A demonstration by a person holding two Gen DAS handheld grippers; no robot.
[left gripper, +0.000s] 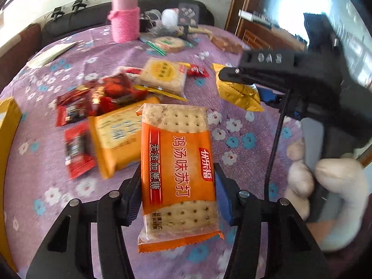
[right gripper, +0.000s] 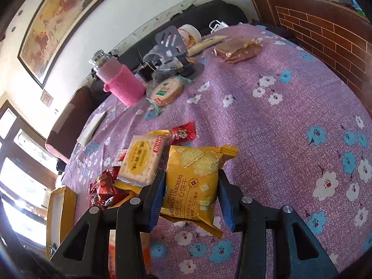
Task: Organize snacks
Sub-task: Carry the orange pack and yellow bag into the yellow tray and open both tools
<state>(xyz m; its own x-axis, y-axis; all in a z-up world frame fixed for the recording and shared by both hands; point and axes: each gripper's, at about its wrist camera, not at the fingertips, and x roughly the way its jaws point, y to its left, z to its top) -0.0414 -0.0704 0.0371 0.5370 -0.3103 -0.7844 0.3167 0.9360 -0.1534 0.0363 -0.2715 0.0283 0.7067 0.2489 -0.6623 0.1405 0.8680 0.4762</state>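
Observation:
My left gripper (left gripper: 177, 193) is shut on an orange soda cracker packet (left gripper: 179, 162) and holds it above the purple flowered tablecloth (left gripper: 232, 125). My right gripper (right gripper: 191, 197) is shut on a yellow cheese sandwich cracker packet (right gripper: 193, 181), also lifted; it shows in the left wrist view (left gripper: 237, 90) at the right. A pile of snacks lies on the table: a yellow cracker packet (left gripper: 116, 137), red packets (left gripper: 76, 148), a pale cracker packet (left gripper: 162, 74) and a small red candy (left gripper: 197, 71).
A yellow cardboard box (right gripper: 59, 214) sits at the table's left edge. A pink-sleeved bottle (left gripper: 125, 16), a round biscuit pack (left gripper: 168, 43), a jar (right gripper: 189, 34), a phone stand (right gripper: 169, 44) and a brown packet (right gripper: 237, 48) stand at the back. A dark sofa lies behind.

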